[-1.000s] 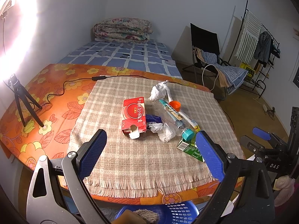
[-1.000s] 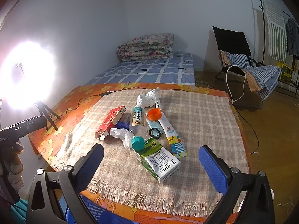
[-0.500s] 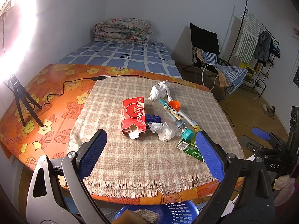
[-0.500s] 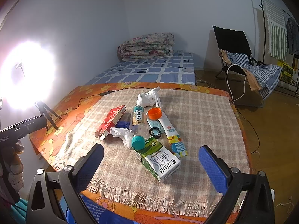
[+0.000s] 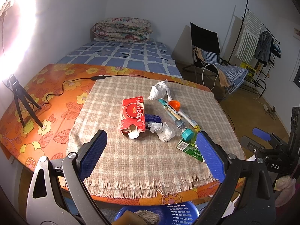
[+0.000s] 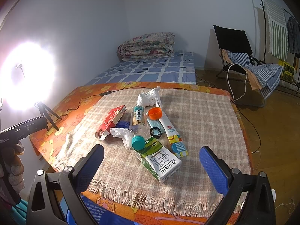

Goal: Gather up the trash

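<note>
Our left gripper [image 5: 150,151] and right gripper [image 6: 151,166] hung at the table's near edge, fingers spread and empty. No trash was collected yet: milk carton [image 6: 159,162], bottle [image 6: 138,123] and red box [image 5: 133,114] lay mid-table. Next, we judged, meant reaching for the carton and dropping it into the blue basket [image 5: 174,212] below.

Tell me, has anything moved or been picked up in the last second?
Nothing has visibly changed. Both grippers, the left and the right, still hang open over the near edge of the table, holding nothing. The red box, bottle, milk carton and crumpled tissues lie where they were.
</note>
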Available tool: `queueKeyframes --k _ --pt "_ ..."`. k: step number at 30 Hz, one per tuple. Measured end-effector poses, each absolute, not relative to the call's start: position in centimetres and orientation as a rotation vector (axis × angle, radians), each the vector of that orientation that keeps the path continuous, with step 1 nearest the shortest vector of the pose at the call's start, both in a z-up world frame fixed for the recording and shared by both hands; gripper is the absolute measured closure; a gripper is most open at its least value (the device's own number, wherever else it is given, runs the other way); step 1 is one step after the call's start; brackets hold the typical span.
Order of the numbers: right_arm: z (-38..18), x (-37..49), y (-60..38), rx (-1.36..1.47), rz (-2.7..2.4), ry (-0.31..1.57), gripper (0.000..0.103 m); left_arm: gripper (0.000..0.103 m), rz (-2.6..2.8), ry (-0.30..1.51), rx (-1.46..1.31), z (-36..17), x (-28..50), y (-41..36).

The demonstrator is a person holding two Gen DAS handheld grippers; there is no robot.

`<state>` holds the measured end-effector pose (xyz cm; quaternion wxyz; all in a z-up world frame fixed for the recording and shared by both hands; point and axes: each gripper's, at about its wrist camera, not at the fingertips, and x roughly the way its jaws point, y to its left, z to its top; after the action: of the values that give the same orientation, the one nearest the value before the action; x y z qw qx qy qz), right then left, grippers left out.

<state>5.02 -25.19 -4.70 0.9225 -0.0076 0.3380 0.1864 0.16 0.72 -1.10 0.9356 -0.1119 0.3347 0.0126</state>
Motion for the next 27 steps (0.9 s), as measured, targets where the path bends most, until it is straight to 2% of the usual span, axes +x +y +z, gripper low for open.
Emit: queueKeyframes --k 9,19,27 --pt "-4.8 5.1 -25.2 -0.011 0.383 0.699 0.000 0.005 0.025 0.693 -0.232 -1.3 0.3 0.7" --pt "-6.1 6.7 -26.2 0.032 0.360 0.783 0.000 0.005 0.030 0.787 -0.294 -2.8 3.5 2.1" --pt "-6.2 8.9 -27.8 0.077 0.322 0.800 0.000 0.005 0.082 0.855 -0.119 -4.9 6.6 2.9"
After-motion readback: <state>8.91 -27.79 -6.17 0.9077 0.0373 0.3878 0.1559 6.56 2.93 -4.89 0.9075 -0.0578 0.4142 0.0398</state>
